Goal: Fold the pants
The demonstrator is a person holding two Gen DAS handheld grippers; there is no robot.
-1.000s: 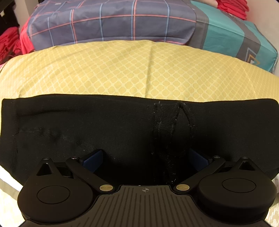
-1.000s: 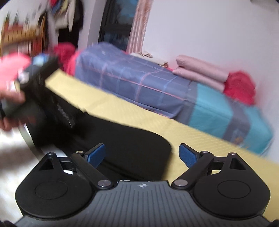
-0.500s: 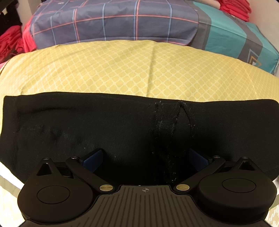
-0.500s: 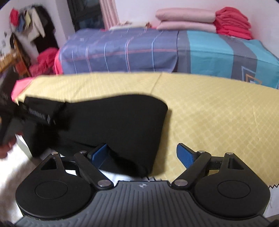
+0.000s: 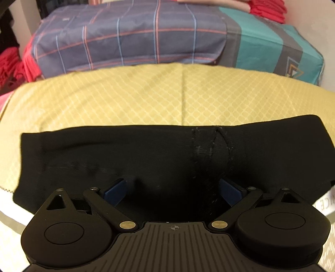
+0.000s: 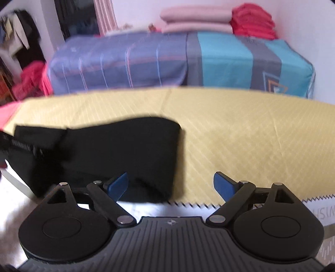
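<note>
Black pants [image 5: 146, 159] lie folded in a wide band across the near edge of the yellow patterned cloth [image 5: 167, 94]. My left gripper [image 5: 172, 191] is open over the pants' near edge, holding nothing. In the right wrist view the pants [image 6: 117, 152] lie left of centre, their right end rounded. My right gripper [image 6: 170, 186] is open and empty at the cloth's front edge, its left finger [image 6: 117, 185] over the pants' lower right corner. The left gripper's black body [image 6: 18, 144] shows at the far left over the pants.
The yellow cloth [image 6: 251, 136] stretches bare to the right of the pants, with a zigzag front edge. Behind it is a bed [image 6: 167, 60] with blue plaid and teal covers, pink pillows [image 6: 194, 18] and red folded fabric [image 6: 253, 21]. Red clothes [image 5: 10, 64] are piled at the left.
The right gripper has swung from a tilted, leftward view to face the cloth squarely at the pants' right end. The left gripper has pulled back and up slightly; the pants lie as before.
</note>
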